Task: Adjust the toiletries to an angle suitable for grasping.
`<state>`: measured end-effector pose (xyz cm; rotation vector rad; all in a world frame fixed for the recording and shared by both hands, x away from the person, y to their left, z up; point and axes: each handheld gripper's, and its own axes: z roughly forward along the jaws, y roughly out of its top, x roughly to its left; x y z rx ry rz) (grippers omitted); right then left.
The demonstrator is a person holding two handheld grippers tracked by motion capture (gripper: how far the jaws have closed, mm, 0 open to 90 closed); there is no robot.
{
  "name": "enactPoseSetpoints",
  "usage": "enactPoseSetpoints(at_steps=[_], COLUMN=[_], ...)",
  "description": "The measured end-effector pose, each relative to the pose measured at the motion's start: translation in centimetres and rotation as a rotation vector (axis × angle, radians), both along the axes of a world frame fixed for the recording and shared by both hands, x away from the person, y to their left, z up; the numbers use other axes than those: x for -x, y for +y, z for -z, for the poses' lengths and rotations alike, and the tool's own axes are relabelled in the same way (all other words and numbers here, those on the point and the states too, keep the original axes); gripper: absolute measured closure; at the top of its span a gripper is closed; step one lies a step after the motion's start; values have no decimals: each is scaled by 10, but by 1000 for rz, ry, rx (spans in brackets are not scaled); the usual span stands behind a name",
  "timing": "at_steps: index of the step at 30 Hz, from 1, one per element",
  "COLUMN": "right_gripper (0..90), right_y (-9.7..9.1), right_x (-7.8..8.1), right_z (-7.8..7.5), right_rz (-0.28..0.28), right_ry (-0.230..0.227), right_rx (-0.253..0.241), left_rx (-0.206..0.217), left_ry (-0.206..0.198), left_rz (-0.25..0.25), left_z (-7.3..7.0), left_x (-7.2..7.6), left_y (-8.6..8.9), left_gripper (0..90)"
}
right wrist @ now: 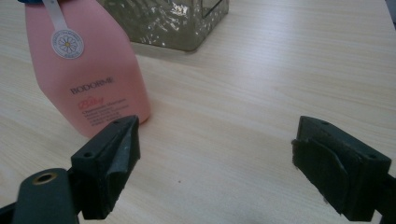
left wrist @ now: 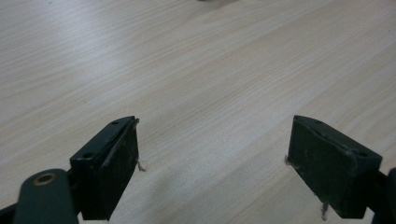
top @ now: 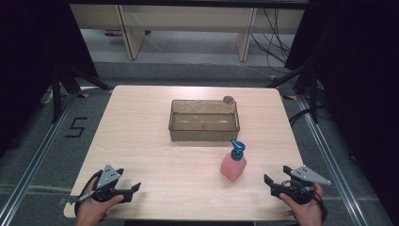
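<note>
Evidently poised to grasp, the right gripper [top: 277, 181] gapes wide near the pink pump bottle [top: 234, 162]; the left gripper [top: 131, 189] likewise spreads wide, empty.

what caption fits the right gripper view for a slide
Open right gripper facing a pink pump bottle standing on the wooden table, clear bin behind.

A lab: black curtains [top: 28, 56], floor rails [top: 28, 169], loose cables [top: 273, 33] around a table [top: 141, 122].
</note>
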<state>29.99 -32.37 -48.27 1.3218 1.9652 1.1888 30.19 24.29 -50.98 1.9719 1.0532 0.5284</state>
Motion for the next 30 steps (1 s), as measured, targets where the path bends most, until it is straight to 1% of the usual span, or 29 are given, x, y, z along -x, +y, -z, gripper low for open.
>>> enactPoseSetpoints(at_steps=[1, 2, 3, 4, 5, 6, 7, 8, 9, 10, 11, 12, 13, 14, 16, 17, 18, 19, 20, 21, 22, 23, 24, 25, 26, 27, 28, 29, 30], right_gripper=[157, 158, 158, 160, 161, 162, 163, 163, 163, 158, 158, 158, 158, 158, 158, 158, 158, 158, 158, 157, 157, 157, 157, 157, 157, 157, 157, 157, 158], right_y=[0, 1, 1, 1, 1, 1, 1, 2, 2, 3, 3, 6, 5, 4, 5, 7, 7, 9, 11, 11, 11, 14, 16, 17, 17, 17, 18, 19, 19], right_x=[0, 0, 0, 0, -1, -1, -1, -1, -1, -1, -1, 0, 0, -2, -2, -2, -2, -2, -3, -3, -3, -3, -2, -1, -3, -3, -3, -2, -3], right_z=[0, 0, 0, -1, -1, -1, -1, -2, -2, -1, -2, -2, -2, -3, -3, -3, -3, -4, -4, -5, -5, -6, -6, -8, -8, -8, -8, -9, -9], right_rz=[3, -7, -7, -9, -7, -17, -20, -22, -22, -23, -28, -18, -25, -37, -46, -43, -43, -55, -51, -67, -67, -84, -70, -79, -89, -89, -91, -89, -94], right_ry=[1, -3, -3, 10, -9, -17, -18, -11, -11, -25, -24, -3, -16, -36, -37, -23, -23, -28, -52, -40, -40, -40, -40, -23, -50, -50, -60, -40, -50], right_rx=[1, -32, -32, -33, -20, -18, -24, -36, -36, -33, -36, -66, -52, -31, -32, -45, -45, -45, -49, -46, -46, -84, -72, -74, -56, -56, -61, -70, -56], left_rx=[-19, -33, -33, -17, 0, 3, -9, -10, -10, -8, -10, -7, 2, 1, -1, -2, -2, 1, -3, 0, 0, -5, -9, -10, 1, 1, 0, -23, -5], left_ry=[6, 6, 6, 2, -2, -1, 2, 0, 0, -2, -2, 0, -1, -2, -4, -4, -4, -3, -4, -4, -4, -4, -4, -4, -7, -7, -6, -7, -5], left_rz=[6, 14, 14, 3, -3, -9, -7, -5, -5, -5, -6, -8, -13, -13, -10, -10, -10, -13, -10, -14, -14, -11, -10, -10, -15, -15, -15, -11, -13], left_z=[-1, -1, -1, -1, 0, 0, -1, -1, -1, -1, -1, -1, 0, 0, -1, -1, -1, -1, -1, -1, -1, -1, -1, -1, -1, -1, -1, -1, -1], left_x=[0, 0, 0, 1, 1, 1, 1, 1, 1, 1, 1, 1, 1, 1, 1, 1, 1, 1, 1, 1, 1, 1, 1, 1, 1, 1, 1, 0, 1], left_y=[1, 3, 3, 2, 2, 1, 2, 3, 3, 3, 3, 3, 2, 2, 3, 3, 3, 3, 3, 3, 3, 3, 3, 3, 2, 2, 3, 4, 3], left_gripper=[159, 159, 159, 159, 159, 159, 159, 159, 159, 159, 159, 159, 159, 159, 159, 159, 159, 159, 159, 159, 159, 159, 159, 159, 159, 159, 159, 159, 159])
